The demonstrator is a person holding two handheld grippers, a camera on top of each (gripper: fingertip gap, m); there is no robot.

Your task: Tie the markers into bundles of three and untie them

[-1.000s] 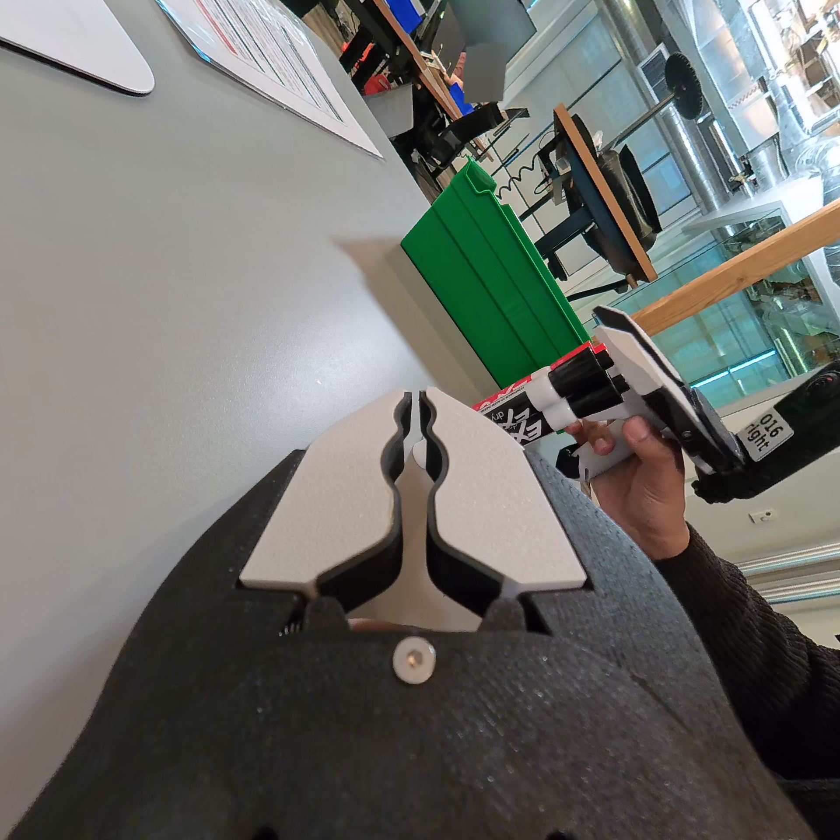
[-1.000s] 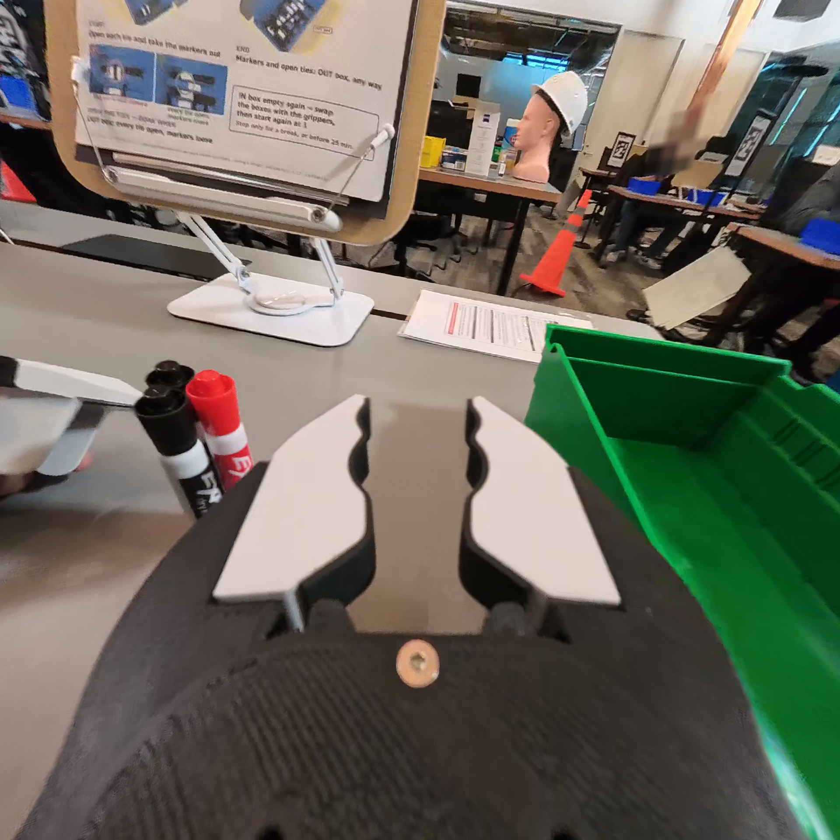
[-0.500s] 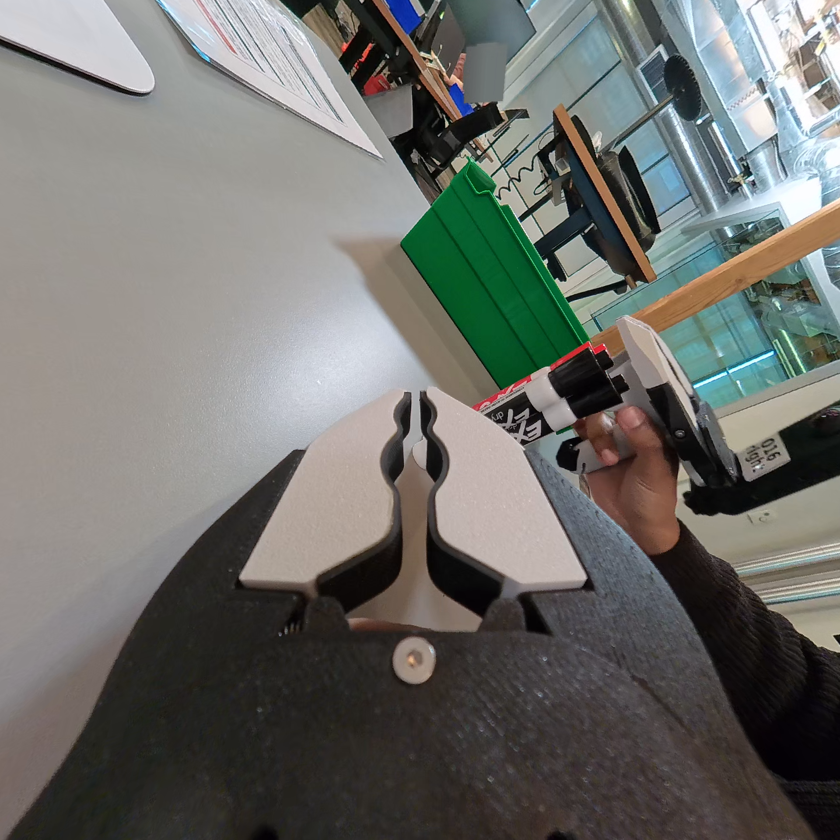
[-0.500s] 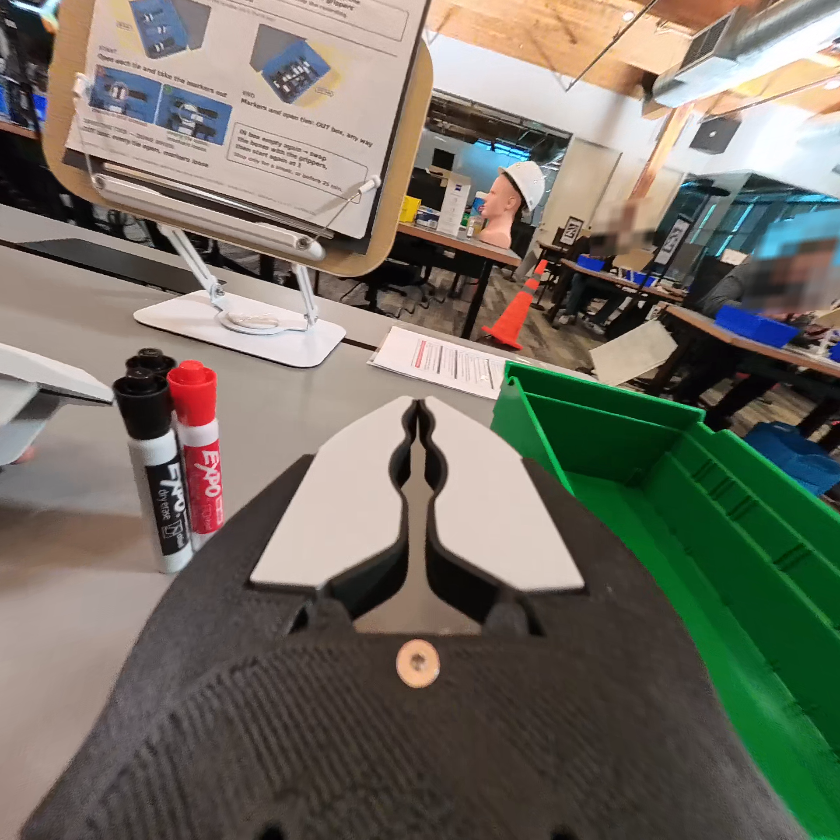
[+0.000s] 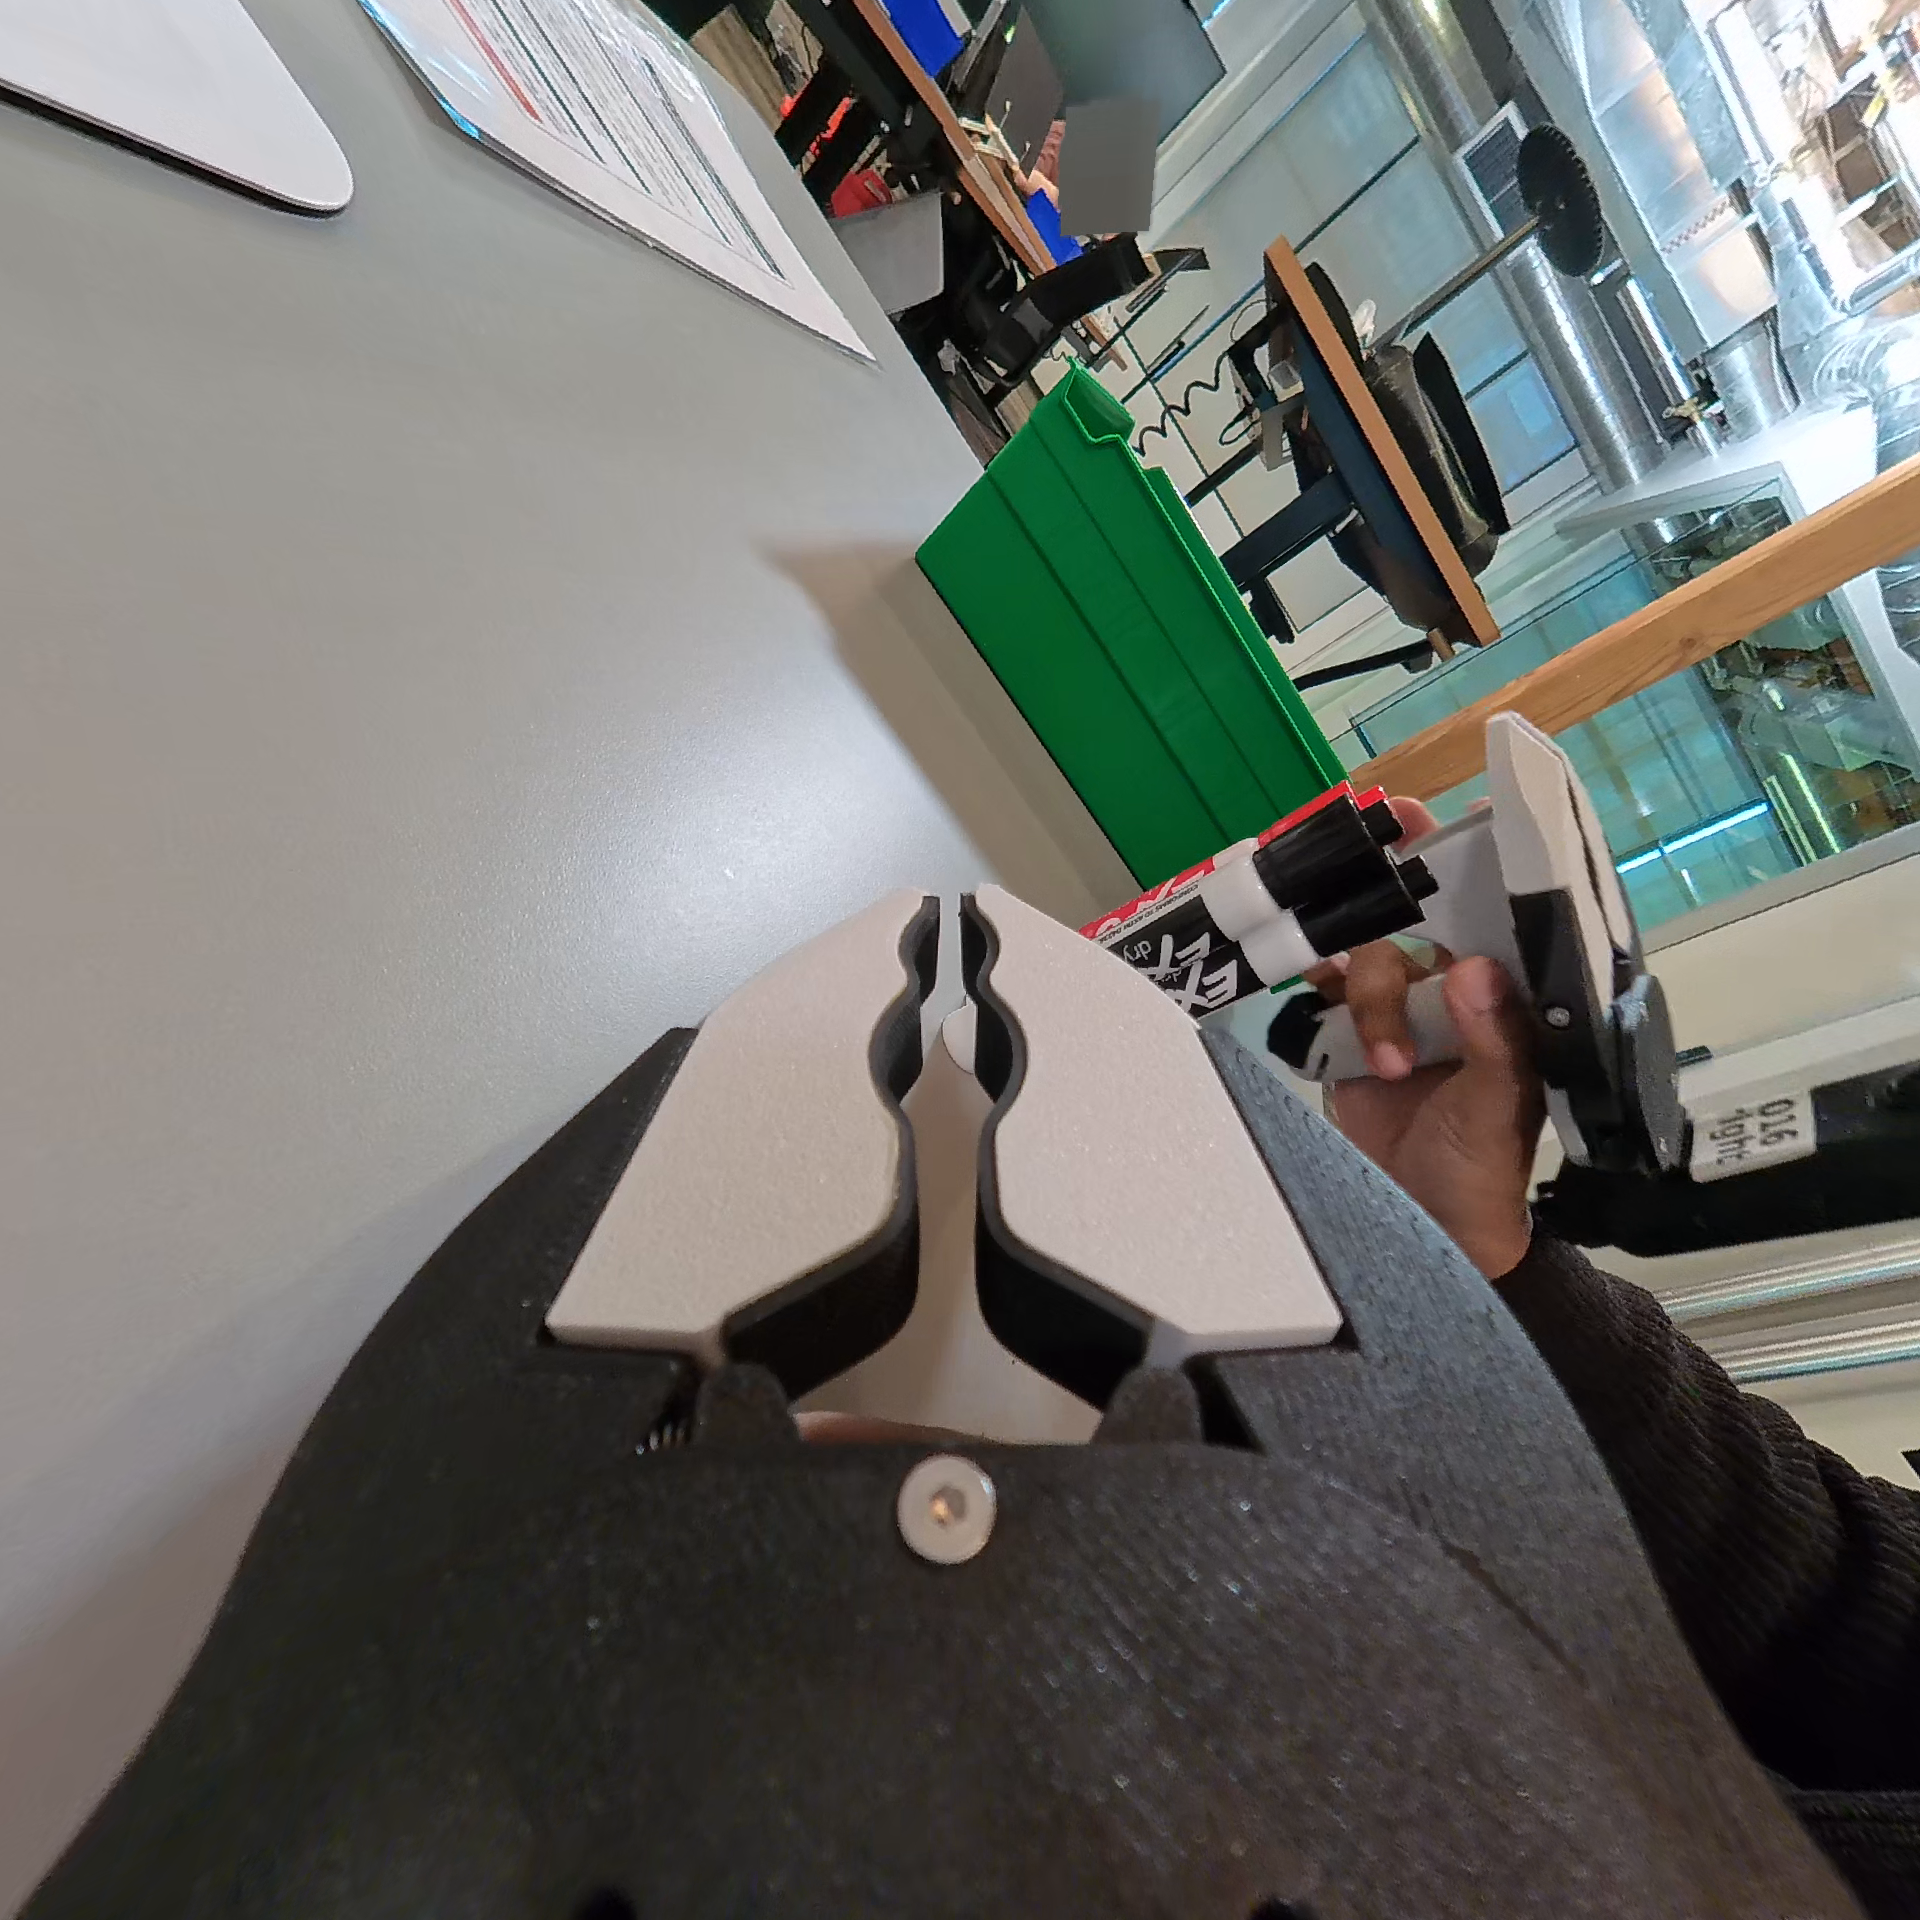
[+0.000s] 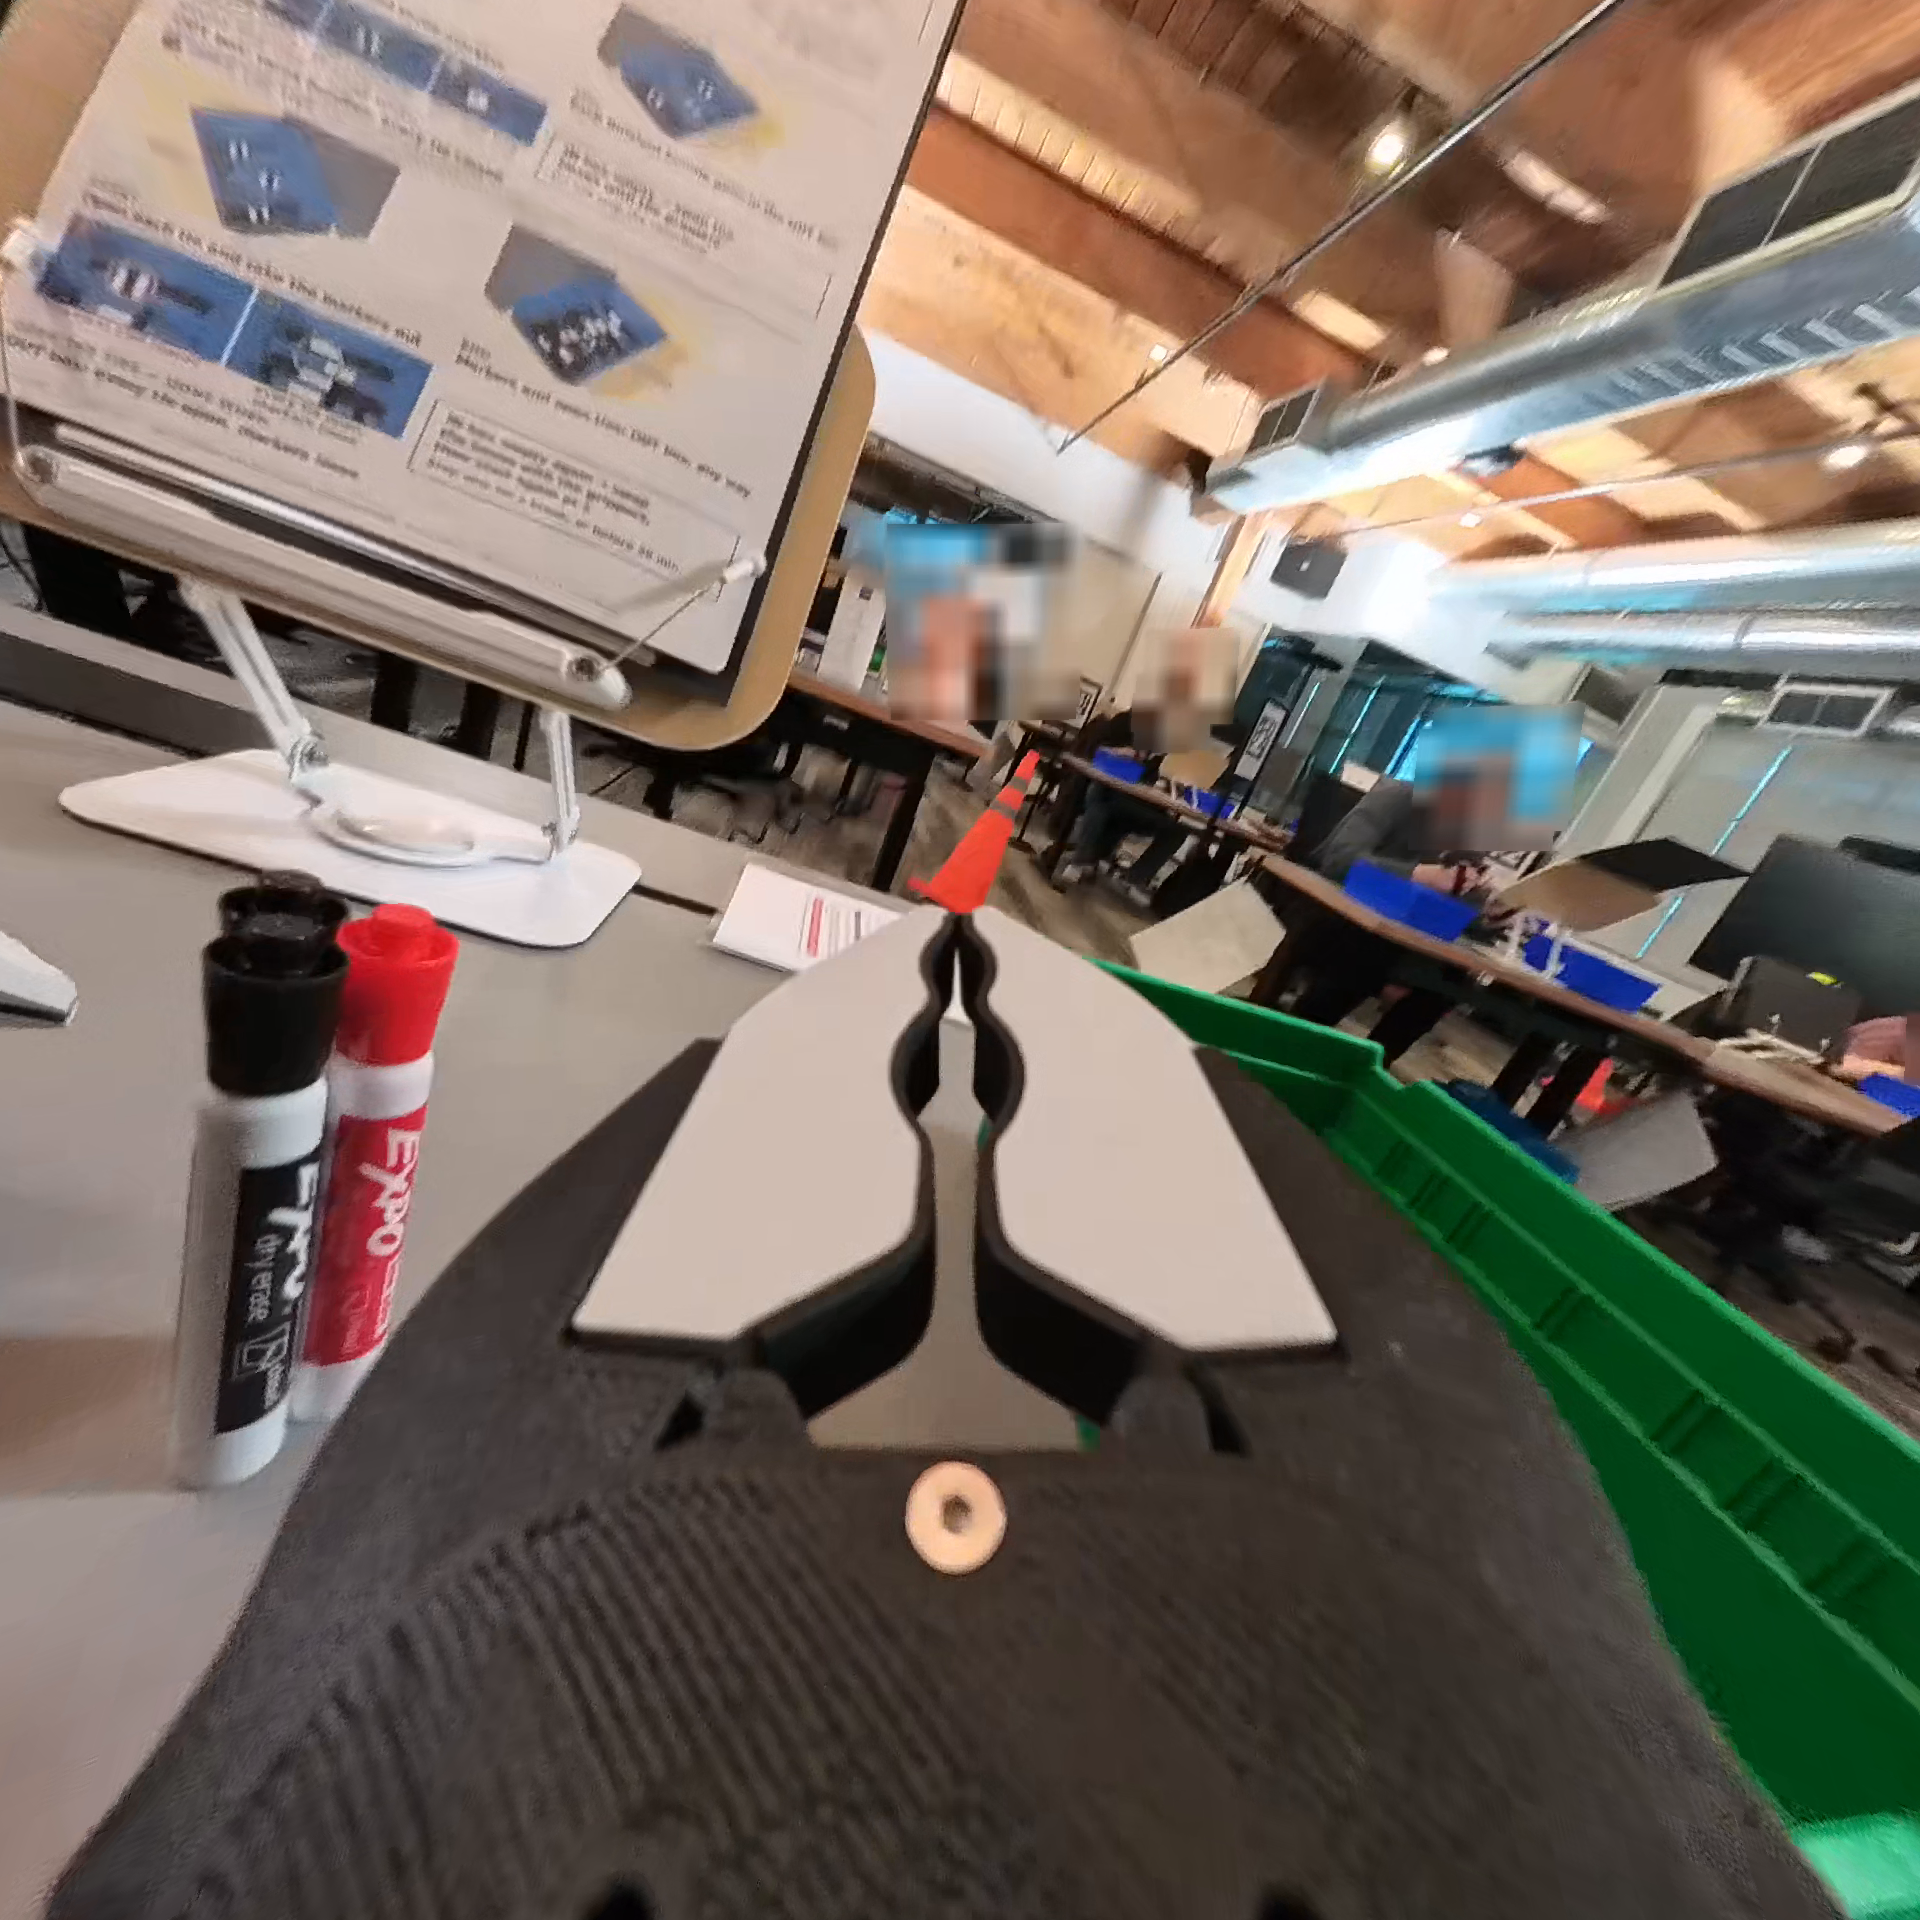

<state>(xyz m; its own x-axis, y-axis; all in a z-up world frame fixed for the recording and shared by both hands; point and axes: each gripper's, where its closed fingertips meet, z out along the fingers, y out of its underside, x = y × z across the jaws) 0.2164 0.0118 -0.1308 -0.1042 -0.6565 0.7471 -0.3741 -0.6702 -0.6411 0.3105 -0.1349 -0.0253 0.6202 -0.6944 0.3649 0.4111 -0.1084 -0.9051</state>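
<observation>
Three markers, two black-capped and one red-capped, stand upright and close together on the grey table. They also show in the left wrist view. My left gripper is shut just left of them; a thin white strip shows between its jaws, and I cannot tell what it is. My right gripper is shut and empty, raised to the right of the markers. In the left wrist view it hangs close beside the marker caps, held by a hand.
A green bin stands right of the markers, also in the left wrist view. A document stand on a white base and a paper sheet are at the back of the table. People sit at tables beyond. My hands' fingertips stand some 20 centimeters from each other.
My right gripper has closed from open and tilted upward, staying beside the markers. The markers and my left gripper have not moved.
</observation>
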